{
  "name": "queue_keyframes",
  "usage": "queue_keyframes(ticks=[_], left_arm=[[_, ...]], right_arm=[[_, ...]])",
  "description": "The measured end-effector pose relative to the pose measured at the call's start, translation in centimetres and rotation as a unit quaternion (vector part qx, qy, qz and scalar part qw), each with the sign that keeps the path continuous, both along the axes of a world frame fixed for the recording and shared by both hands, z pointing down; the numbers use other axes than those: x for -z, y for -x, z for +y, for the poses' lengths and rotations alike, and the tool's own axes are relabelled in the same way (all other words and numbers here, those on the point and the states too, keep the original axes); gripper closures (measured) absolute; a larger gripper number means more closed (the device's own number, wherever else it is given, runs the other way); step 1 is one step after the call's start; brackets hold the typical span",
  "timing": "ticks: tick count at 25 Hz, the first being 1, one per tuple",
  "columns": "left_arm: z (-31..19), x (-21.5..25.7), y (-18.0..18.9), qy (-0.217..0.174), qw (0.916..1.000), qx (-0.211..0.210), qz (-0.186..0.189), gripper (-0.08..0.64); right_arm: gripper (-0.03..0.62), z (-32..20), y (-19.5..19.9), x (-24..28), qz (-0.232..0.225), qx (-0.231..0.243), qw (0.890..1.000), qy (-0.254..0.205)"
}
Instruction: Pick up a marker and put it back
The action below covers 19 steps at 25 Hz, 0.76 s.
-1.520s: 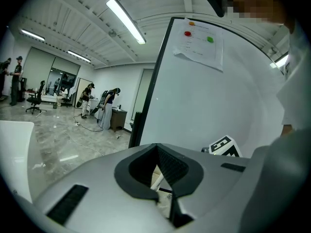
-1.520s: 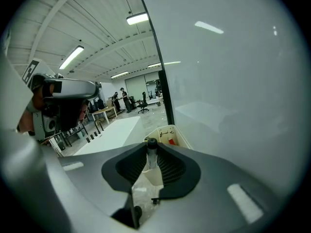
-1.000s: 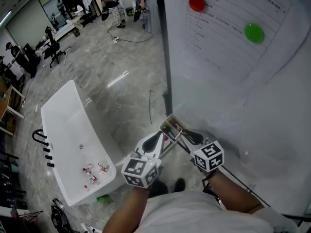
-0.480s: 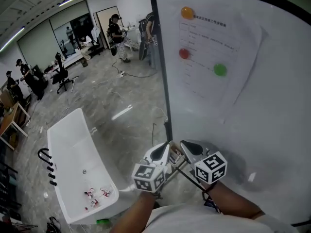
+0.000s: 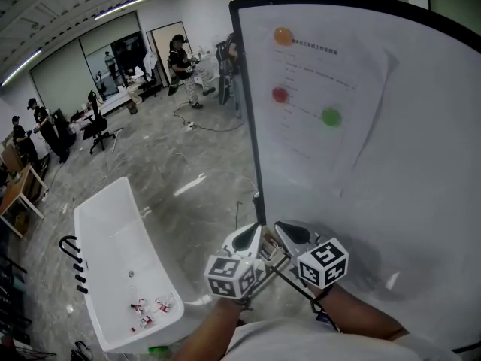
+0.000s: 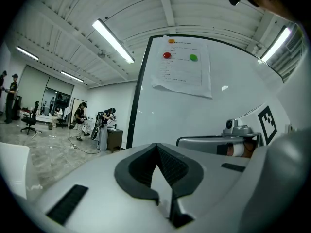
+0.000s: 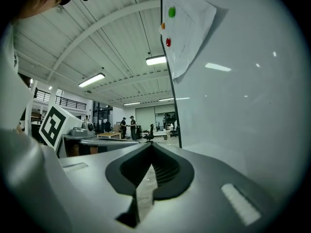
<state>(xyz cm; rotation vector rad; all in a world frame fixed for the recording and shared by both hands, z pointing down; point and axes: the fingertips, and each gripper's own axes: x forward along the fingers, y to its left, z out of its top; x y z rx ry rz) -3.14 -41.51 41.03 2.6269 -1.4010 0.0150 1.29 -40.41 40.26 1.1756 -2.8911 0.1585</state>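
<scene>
View tilted upward, more whiteboard [image 5: 421, 224] visible

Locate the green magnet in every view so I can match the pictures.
Head view: upper middle, green magnet on the sheet of paper.
Left gripper view: top, just right of centre, beside the red magnet.
Right gripper view: top centre, highest of three magnets.
Shared landmark: the sheet of paper on the whiteboard.

whiteboard [image 5: 421, 201]: white, black frame
magnets [image 5: 331, 116]: orange, red, green
floor [image 5: 188, 156]: grey, marbled
left claw [image 5: 254, 236], right claw [image 5: 284, 232]: white; cubes black-and-white squares
</scene>
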Motion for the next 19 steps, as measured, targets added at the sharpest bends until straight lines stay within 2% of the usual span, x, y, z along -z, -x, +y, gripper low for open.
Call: queue_keyframes(ticks=[19], left_arm=[[0.23, 0.24, 0.38, -0.002, 1.0000, -0.004, 0.000, 0.558]], right_arm=[[0.591, 0.05, 0.63, 0.06, -0.005, 0.000, 1.000, 0.006]])
